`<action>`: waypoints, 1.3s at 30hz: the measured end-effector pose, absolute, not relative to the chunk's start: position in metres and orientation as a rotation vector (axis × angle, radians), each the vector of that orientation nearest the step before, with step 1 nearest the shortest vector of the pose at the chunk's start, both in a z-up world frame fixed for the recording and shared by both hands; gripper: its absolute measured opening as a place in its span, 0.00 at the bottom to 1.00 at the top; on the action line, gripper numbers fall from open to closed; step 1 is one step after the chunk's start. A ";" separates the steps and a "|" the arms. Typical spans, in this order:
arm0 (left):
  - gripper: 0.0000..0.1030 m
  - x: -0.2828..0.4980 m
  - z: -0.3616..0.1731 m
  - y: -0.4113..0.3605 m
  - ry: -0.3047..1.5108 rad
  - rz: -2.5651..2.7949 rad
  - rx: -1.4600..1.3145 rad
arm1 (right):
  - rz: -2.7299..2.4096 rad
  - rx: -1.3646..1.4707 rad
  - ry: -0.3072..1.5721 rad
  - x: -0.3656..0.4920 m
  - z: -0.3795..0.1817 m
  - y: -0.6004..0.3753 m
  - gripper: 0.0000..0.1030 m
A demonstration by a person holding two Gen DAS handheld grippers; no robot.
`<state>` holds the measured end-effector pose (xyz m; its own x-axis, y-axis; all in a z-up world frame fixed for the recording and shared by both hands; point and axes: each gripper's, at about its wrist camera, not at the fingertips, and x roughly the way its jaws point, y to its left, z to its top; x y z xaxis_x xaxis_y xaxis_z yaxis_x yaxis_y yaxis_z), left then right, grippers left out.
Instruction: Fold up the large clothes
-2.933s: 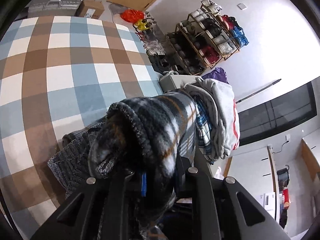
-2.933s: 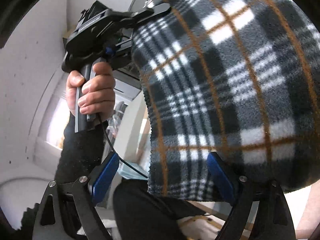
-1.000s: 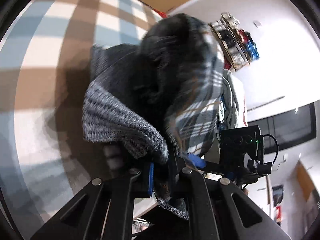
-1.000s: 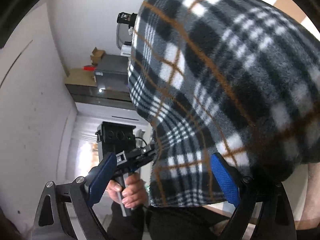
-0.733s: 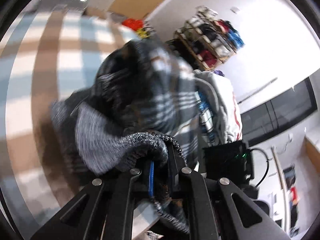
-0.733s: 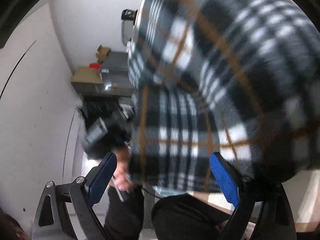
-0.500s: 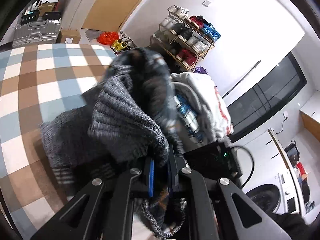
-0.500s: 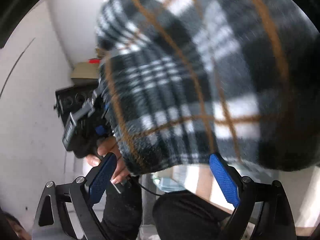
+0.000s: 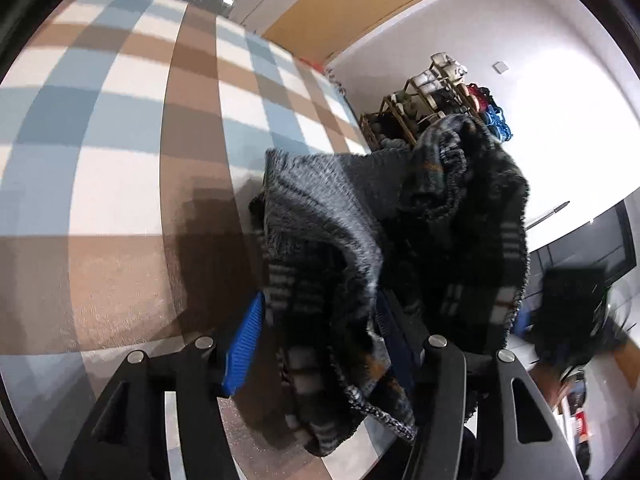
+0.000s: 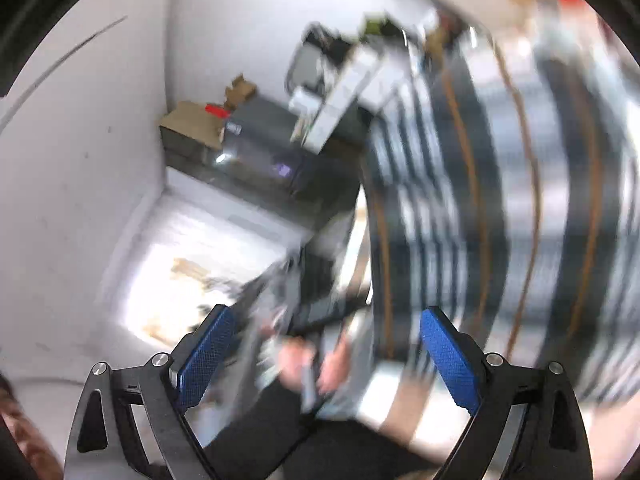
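A dark plaid fleece garment with grey knit trim [image 9: 360, 240] is bunched in front of my left gripper [image 9: 320, 336]. The left jaws stand apart, and folds of the garment drape down between the blue pads [image 9: 244, 340]. The heap rests near the front edge of the checked cloth surface [image 9: 120, 160]. In the right wrist view my right gripper [image 10: 328, 352] is open and empty. The plaid fabric [image 10: 520, 200] is blurred to its upper right, beyond the fingers. A hand with the other gripper shows blurred between the pads.
A wooden shoe rack [image 9: 440, 96] stands against the white wall beyond the surface. A dark screen [image 9: 592, 240] is on the wall at right. In the right wrist view, a cardboard box [image 10: 192, 124] and a grey case [image 10: 272, 148] sit by a wall.
My left gripper has opened and let go of the garment's knit edge; the garment has dropped onto the checked surface. My right gripper swings fast away from the fabric.
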<state>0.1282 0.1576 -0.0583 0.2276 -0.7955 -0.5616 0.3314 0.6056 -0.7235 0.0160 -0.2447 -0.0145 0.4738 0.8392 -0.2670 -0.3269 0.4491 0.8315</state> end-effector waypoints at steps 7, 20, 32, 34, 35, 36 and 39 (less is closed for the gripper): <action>0.51 0.126 -0.056 0.143 1.090 -0.881 -0.519 | 0.312 0.463 0.759 0.109 0.027 -0.244 0.74; 0.51 0.132 -0.062 0.127 1.138 -0.915 -0.487 | 0.252 0.273 1.071 0.138 -0.049 -0.134 0.36; 0.80 0.093 0.018 0.174 0.900 -0.985 -0.649 | 0.371 0.611 1.118 0.147 -0.059 -0.178 0.33; 0.87 0.090 0.011 0.155 0.961 -1.015 -0.639 | 0.397 0.665 1.119 0.147 -0.060 -0.184 0.32; 0.87 0.089 0.007 0.145 0.990 -1.016 -0.609 | 0.411 0.700 1.117 0.146 -0.061 -0.188 0.32; 0.87 0.087 0.001 0.129 1.026 -0.998 -0.544 | 0.426 0.736 1.119 0.147 -0.064 -0.191 0.32; 0.87 0.083 -0.009 0.099 1.090 -0.986 -0.420 | 0.474 0.841 1.117 0.147 -0.068 -0.202 0.31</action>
<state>0.0835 0.0989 -0.0091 0.1143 -0.8322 -0.5425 0.4571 0.5289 -0.7151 0.1470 -0.2023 -0.0675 0.3877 0.7100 -0.5878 0.0707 0.6129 0.7870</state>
